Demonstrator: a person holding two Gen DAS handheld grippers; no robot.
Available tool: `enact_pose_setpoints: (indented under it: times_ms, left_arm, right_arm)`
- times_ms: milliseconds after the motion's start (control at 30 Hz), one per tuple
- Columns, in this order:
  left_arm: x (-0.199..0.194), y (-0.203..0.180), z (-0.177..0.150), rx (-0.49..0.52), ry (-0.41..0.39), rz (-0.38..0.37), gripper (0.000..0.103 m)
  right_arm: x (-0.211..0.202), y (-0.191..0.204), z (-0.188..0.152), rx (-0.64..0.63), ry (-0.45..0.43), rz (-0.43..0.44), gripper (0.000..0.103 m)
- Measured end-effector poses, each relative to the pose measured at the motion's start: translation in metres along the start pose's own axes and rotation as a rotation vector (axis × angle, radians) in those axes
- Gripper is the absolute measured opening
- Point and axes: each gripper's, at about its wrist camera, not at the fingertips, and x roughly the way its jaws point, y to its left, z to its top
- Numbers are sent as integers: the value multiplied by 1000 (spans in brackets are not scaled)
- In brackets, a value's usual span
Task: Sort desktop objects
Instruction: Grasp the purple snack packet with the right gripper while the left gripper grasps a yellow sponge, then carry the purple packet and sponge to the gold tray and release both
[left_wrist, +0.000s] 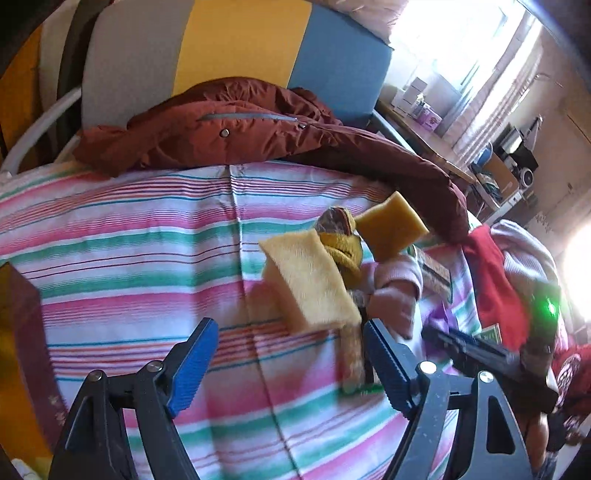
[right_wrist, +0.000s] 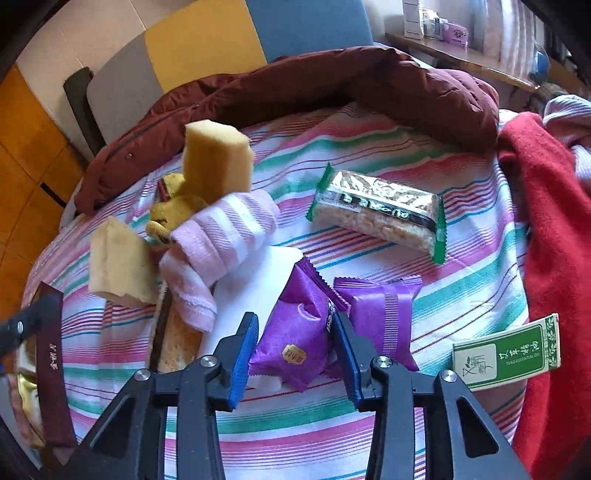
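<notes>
A crinkled purple foil snack packet lies on the striped pink, green and white cloth surface, between the blue pads of the right gripper, which press its sides. A second purple packet lies just beside it. The left gripper hangs wide open and empty over the cloth, near a pale yellow sponge block and a rolled pink towel.
</notes>
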Motion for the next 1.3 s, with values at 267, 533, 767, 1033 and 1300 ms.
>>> enact_pose_setpoints:
  times_ms: [267, 533, 767, 1033, 1300]
  left_arm:
    - [28, -6, 23, -44, 12, 18, 84]
    - [67, -10, 30, -41, 86, 67, 71]
    - [53, -11, 11, 15, 51, -3, 43]
    - [24, -14, -16, 70, 27, 18, 42]
    - [13, -10, -37, 73, 43, 39, 42]
  right_arm:
    - [1, 4, 0, -33, -4, -25, 40]
    - [2, 6, 1, -59, -6, -45, 39]
    - [0, 4, 1, -51, -13, -29, 35]
    - [-9, -4, 1, -12, -38, 0, 29]
    - [5, 1, 2, -25, 6, -10, 41]
